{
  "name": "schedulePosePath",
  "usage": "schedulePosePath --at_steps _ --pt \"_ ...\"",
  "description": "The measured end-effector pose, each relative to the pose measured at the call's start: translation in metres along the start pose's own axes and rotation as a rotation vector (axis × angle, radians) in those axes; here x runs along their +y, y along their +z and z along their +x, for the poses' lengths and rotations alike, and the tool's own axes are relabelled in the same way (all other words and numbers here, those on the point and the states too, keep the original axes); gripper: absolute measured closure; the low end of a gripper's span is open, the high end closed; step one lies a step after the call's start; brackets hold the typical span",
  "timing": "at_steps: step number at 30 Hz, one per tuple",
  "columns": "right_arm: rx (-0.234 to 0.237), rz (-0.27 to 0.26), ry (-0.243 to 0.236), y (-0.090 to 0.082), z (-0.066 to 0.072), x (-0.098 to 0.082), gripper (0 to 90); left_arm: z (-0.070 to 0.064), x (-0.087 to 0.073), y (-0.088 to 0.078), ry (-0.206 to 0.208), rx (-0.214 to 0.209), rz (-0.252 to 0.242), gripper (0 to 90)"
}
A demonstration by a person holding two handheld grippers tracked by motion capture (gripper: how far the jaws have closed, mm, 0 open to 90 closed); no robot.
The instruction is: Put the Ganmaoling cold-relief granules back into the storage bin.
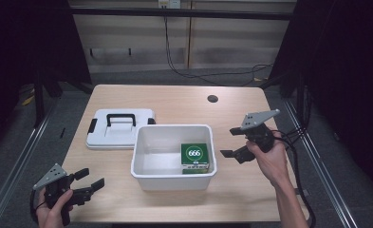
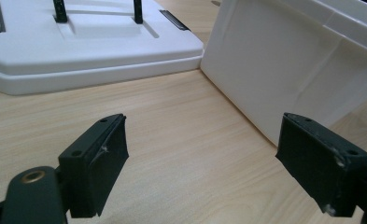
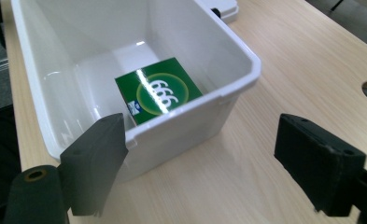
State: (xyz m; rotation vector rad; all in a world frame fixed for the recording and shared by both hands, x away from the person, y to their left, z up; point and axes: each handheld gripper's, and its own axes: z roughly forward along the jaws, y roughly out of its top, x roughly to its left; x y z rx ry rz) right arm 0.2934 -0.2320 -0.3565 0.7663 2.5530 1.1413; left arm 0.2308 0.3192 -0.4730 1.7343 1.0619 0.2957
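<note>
Wooden tabletop [image 1: 174, 102] carrying, largest first, open white bin [image 1: 173, 178] at centre, flat white lid [image 1: 120, 137] with black handle lying just left and far of it, touching or nearly touching the bin's corner in the left gripper view. Green box marked 666 [image 1: 195, 156] resting on the bin floor, tight in the near right corner.

Right tool [image 1: 232, 141] hovering just right of the bin, jaws spread wide, nothing held; one jaw in front of the bin's rim [image 3: 228, 91] in its own view. Left tool [image 1: 90, 179] low at the near left tabletop corner, jaws likewise wide apart and empty, aimed toward lid [image 2: 92, 51] and bin wall [image 2: 288, 70].

Likely trouble from here:
- Box wedged against two walls, so little room for a jaw on either side; probable slip or tilt on grasp
- Jaw catching the thin rim on the way in, shoving or tipping the light bin
- Lid flat on the wood, edge hard to get under; risk of sliding it away or knocking the bin
- Glossy box top, poor grip if pinched shallow
</note>
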Motion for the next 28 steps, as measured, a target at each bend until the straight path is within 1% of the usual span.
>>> schedulePosePath --at_steps 1,2,4,5,7,8,11,12,13,15,17,19,21,23,24,25,27,28 --pt "-0.003 -0.006 0.005 0.000 0.000 -0.007 16.4 0.001 0.000 0.000 0.002 -0.002 -0.002 15.9" --pt "-0.007 -0.010 0.010 0.000 0.001 -0.011 16.4 0.001 0.000 -0.001 0.006 0.003 -0.003 15.9" --pt "-0.021 -0.001 0.010 0.001 0.001 -0.020 16.3 0.001 0.000 -0.001 0.003 0.001 -0.004 15.9" --pt "-0.023 -0.006 0.024 0.000 0.002 -0.025 16.3 0.001 0.000 -0.001 0.003 0.003 -0.003 15.9" --pt "-0.022 -0.012 0.028 -0.001 0.002 -0.028 16.5 0.001 0.000 -0.001 0.005 0.003 -0.002 15.9" --pt "-0.035 -0.024 0.046 -0.005 0.003 -0.039 16.7 0.000 0.000 -0.001 0.004 0.001 -0.002 15.9" --pt "-0.031 -0.043 0.072 -0.009 0.003 -0.048 17.0 0.001 0.000 0.000 -0.001 0.006 -0.001 15.9" --pt "-0.031 -0.043 0.072 -0.009 0.003 -0.048 17.0 0.001 0.000 0.000 -0.001 0.006 -0.001 15.9" --pt "-0.045 -0.041 0.078 -0.012 0.004 -0.058 17.0 0.001 0.001 0.000 -0.002 0.003 -0.002 15.9" --pt "-0.055 -0.045 0.091 -0.013 0.004 -0.065 16.5 0.001 0.001 0.000 -0.005 0.002 -0.002 15.9" --pt "-0.062 -0.022 0.089 -0.012 0.004 -0.076 15.5 0.001 0.001 0.000 -0.002 0.000 -0.003 15.9" --pt "-0.083 -0.015 0.108 -0.010 0.004 -0.087 14.6 0.001 0.000 0.000 -0.004 -0.002 -0.004 15.9" --pt "-0.080 -0.015 0.113 -0.010 0.003 -0.095 15.1 0.000 0.001 -0.001 0.003 -0.011 -0.027 15.9" --pt "-0.093 -0.021 0.127 -0.011 0.002 -0.102 14.5 0.000 0.001 -0.001 0.009 -0.006 -0.020 15.8" --pt "-0.094 -0.029 0.133 -0.011 0.002 -0.105 14.6 0.000 0.001 0.000 0.002 -0.005 -0.013 15.9" --pt "-0.103 -0.036 0.138 -0.011 0.001 -0.107 14.3 0.001 0.001 0.000 0.006 -0.005 -0.005 15.9" --pt "-0.109 -0.036 0.144 -0.010 0.001 -0.110 13.7 0.000 0.001 0.001 0.001 -0.009 -0.005 15.9" --pt "-0.109 -0.023 0.158 -0.007 -0.001 -0.115 13.6 0.000 0.001 0.001 0.004 -0.009 -0.003 15.9"
